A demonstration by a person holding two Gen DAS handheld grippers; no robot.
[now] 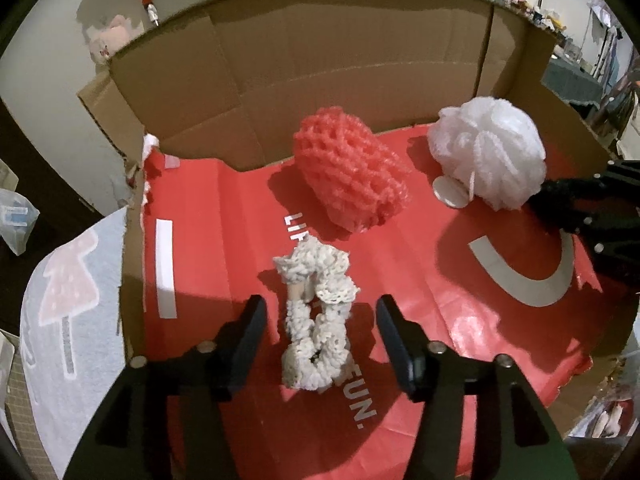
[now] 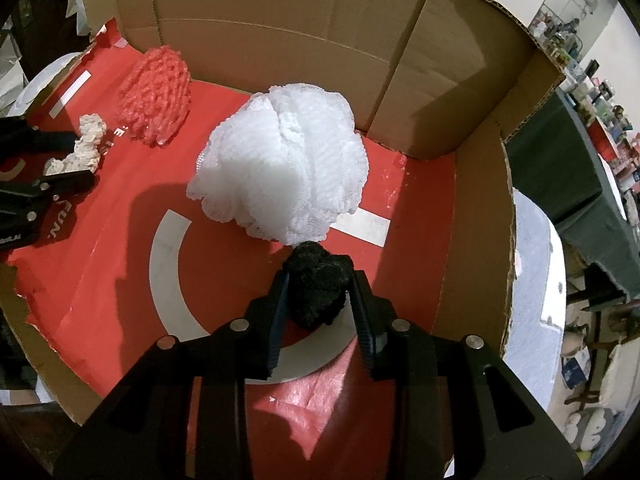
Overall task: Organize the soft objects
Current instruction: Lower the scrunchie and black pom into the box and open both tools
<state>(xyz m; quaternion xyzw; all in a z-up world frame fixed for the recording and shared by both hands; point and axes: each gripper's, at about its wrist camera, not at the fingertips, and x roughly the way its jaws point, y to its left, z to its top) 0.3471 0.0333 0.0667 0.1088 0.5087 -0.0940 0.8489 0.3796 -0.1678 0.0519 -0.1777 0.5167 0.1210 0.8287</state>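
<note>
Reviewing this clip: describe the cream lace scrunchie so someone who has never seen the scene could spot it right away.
Look in the open cardboard box lined with a red sheet printed in white. The cream scrunchie lies nearest, between the open left gripper. Unlike the coral foam net and the white bath pouf behind, it is a small, flat lace loop.

Both wrist cams are looking down close into the box (image 1: 280, 80), sharing the white pouf (image 2: 280, 160) between them.

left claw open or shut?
Open: the left claw has its fingers spread either side of the white scrunchie, gaps showing.
</note>
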